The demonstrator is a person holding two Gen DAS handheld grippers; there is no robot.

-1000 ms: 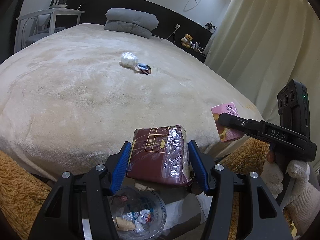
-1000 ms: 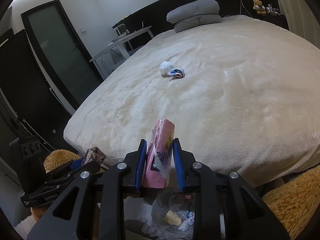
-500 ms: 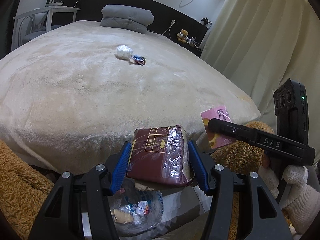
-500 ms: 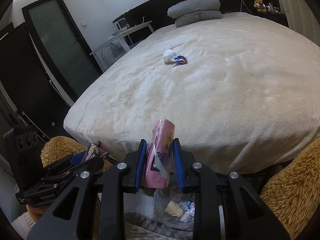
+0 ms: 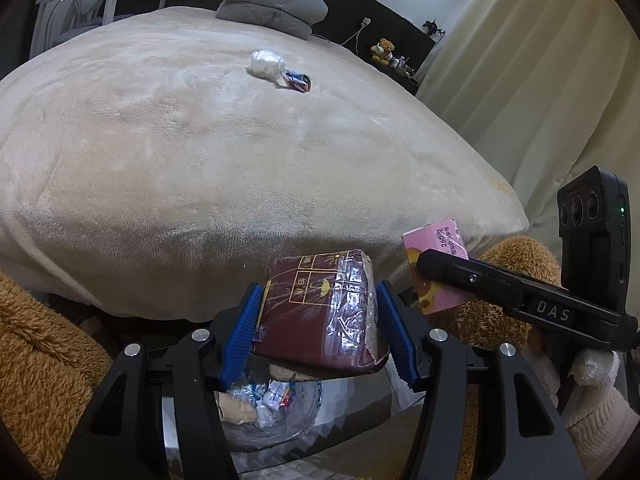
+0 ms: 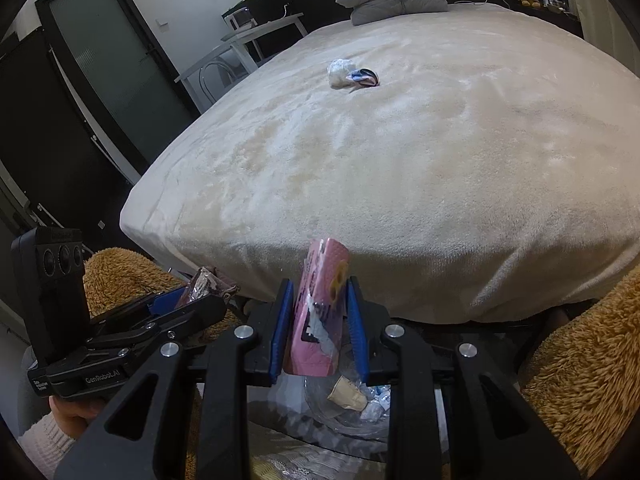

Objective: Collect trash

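Observation:
My left gripper (image 5: 318, 332) is shut on a dark red packet (image 5: 320, 312) in clear wrap, held above a clear bag of trash (image 5: 272, 412) on the floor. My right gripper (image 6: 318, 330) is shut on a pink packet (image 6: 320, 320) above the same bag (image 6: 352, 404). The pink packet also shows in the left wrist view (image 5: 436, 264), the red one in the right wrist view (image 6: 204, 284). A crumpled white wad (image 5: 266, 64) and a small coloured wrapper (image 5: 298, 80) lie far off on the beige bed (image 5: 200, 140).
Grey pillows (image 5: 272, 4) lie at the bed's head. Brown fluffy fabric (image 5: 36, 360) flanks the bag on both sides. A curtain (image 5: 540, 80) hangs to the right, a white desk (image 6: 248, 36) and a dark door (image 6: 104, 52) stand to the left.
Both grippers have drawn back from the bed and dropped lower, still holding their packets. The trash bag below has come closer under them.

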